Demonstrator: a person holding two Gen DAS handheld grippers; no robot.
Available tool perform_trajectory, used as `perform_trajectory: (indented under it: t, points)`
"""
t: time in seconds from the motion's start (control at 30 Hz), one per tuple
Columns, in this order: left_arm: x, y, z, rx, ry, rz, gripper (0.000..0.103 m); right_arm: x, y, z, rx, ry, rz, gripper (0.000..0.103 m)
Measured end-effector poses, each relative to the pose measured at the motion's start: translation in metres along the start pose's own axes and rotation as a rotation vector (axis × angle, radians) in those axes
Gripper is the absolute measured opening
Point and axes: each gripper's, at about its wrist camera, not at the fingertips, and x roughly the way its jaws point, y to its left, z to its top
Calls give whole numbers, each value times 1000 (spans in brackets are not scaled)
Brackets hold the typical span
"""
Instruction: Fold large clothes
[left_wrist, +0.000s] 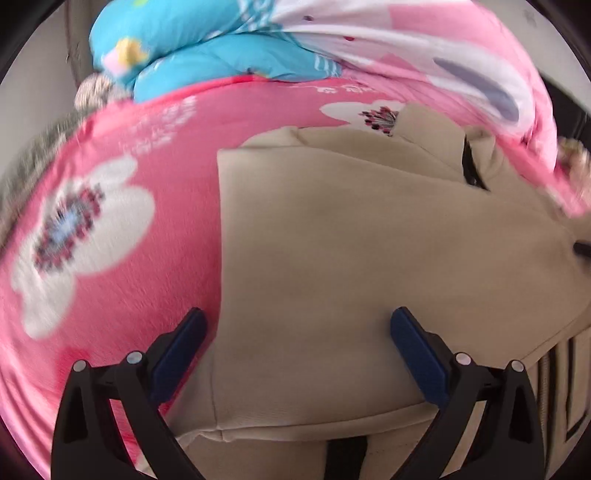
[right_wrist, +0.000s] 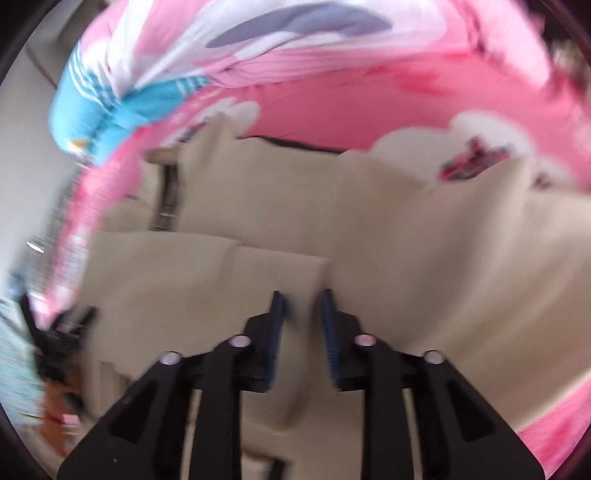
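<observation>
Pinching beige garment (right_wrist: 424, 240) fold, right tool (right_wrist: 301, 301) nearly closed; left tool (left_wrist: 299, 321) wide, empty, straddling garment's left edge.

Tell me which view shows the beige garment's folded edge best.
The left wrist view: the beige garment lies sharp, its straight folded edge running against the pink floral sheet. The right wrist view is motion-blurred, showing rumpled layers around the nearly closed fingers.

Beige garment (left_wrist: 369, 240), pink floral bedsheet (left_wrist: 147, 155)
</observation>
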Motion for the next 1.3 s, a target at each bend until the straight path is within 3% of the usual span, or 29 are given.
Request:
perform_trajectory:
  t: [0.1,0.17,0.23,0.3,0.37,0.47,0.53,0.6,0.67,0.8,0.97,1.1,1.3]
  points:
    - [-1,4,-1,-21,1,-17,98,-33,23,-2,-90,-92,15,50]
    - [1,5,-3,-27,0,-27,98,-39,48,-7,-168,-101,37,50]
    - [2,6,-6,-28,-3,-28,98,-29,75,-16,-251,-72,33,50]
    - [2,5,-7,-29,-2,-31,98,4,92,-30,-295,8,-26,48]
    - [2,6,-5,-30,5,-40,98,32,89,-42,-281,78,-62,48]
    - [-10,10,-1,-23,17,-53,98,17,84,-44,-245,33,-43,51]
    - [-33,8,2,0,-31,-65,98,-10,71,-45,-182,-18,30,63]
    - [-54,0,4,27,-109,-72,98,-45,48,-49,-100,-98,94,81]
    - [-65,-16,9,59,-144,-88,98,-70,16,-54,-18,-148,102,84]
    - [-52,-56,19,100,-92,-171,98,-110,-65,-69,144,-225,47,87]
    - [8,-88,16,109,64,-77,98,-138,-206,-96,446,-305,-52,87]
    - [18,-92,4,122,11,-31,99,-141,-295,-115,672,-345,-80,87]
    - [17,-86,1,101,-8,-77,99,-107,-378,-120,945,-379,23,70]
